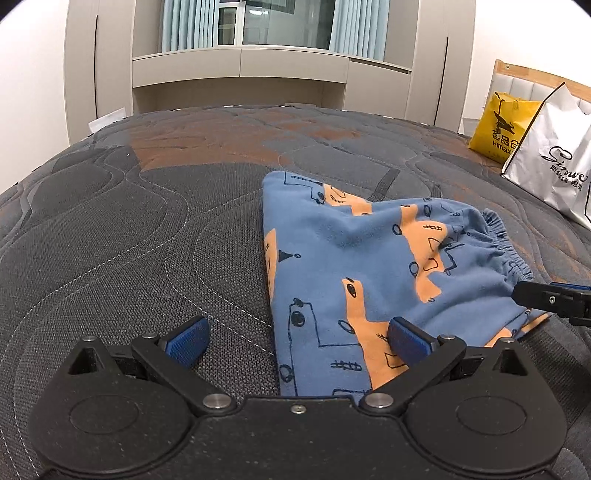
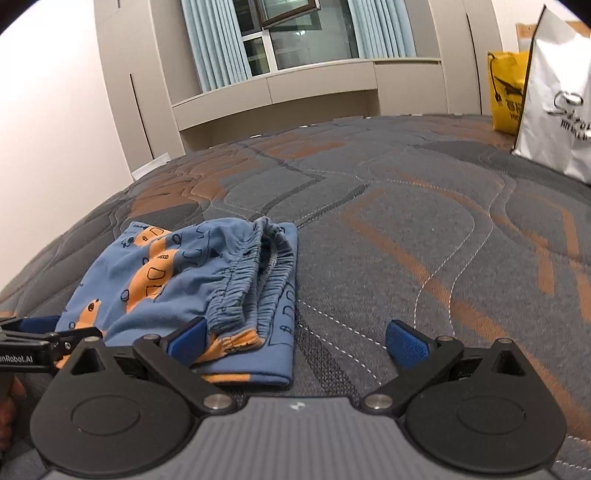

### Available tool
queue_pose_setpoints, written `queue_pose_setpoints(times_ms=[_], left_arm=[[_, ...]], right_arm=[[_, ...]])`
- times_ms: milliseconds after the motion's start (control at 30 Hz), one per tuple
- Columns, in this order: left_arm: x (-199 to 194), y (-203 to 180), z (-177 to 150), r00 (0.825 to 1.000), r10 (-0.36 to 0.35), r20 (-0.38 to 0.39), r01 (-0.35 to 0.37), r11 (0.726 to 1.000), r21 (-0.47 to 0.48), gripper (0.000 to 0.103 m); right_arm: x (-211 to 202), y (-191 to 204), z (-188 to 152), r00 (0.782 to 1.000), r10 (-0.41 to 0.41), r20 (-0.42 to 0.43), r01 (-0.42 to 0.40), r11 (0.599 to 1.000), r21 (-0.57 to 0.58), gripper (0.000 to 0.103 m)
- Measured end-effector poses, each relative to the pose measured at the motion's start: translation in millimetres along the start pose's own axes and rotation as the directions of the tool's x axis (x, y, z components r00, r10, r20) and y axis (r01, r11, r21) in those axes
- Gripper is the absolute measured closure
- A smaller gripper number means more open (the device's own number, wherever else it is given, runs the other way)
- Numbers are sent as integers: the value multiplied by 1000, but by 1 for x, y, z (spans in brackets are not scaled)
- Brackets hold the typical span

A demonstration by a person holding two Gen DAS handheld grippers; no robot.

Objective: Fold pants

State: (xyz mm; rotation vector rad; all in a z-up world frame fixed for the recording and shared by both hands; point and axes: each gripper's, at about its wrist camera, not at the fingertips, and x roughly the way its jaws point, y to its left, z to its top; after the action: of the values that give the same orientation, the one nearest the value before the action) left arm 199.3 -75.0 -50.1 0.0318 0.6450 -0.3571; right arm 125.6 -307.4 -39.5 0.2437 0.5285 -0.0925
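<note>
Left gripper [image 1: 297,341] wide | right gripper [image 2: 297,341] wide | pants [image 2: 192,291] blue-orange, folded, waistband bunched, on mattress [image 2: 406,229]

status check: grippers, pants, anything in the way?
Left hand-held gripper open, right hand-held gripper open, nothing held. Blue-and-orange printed fleece pants folded on quilted grey mattress. White shopping bag well clear.

A quilted grey and orange mattress [image 1: 147,229] fills most of both views. At its far right corner a yellow bag [image 1: 498,127] with black print stands just behind a white shopping bag [image 1: 550,155]. Beyond the bed, beige cabinets [image 1: 240,66] run along the wall under a window [image 2: 306,33] hung with pale blue curtains [image 1: 184,24]
</note>
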Motion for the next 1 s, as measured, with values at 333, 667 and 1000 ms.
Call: queue_pose_setpoints(times_ms=[333,667,1000], left_arm=[[0,0,-1,1000,-5,2,5,1000,-3,0],[0,1,-1,1000,-6,3,6,1000,-2,0],[1,1,-1,1000,-7,3,7,1000,-1,0]], right_arm=[[4,2,0,1000,1,-10,-1,1000,6,0],[5,1,0,1000,4,-11,-4,1000,12,0],[5,2,0,1000,6,-11,-6,1000,16,0]])
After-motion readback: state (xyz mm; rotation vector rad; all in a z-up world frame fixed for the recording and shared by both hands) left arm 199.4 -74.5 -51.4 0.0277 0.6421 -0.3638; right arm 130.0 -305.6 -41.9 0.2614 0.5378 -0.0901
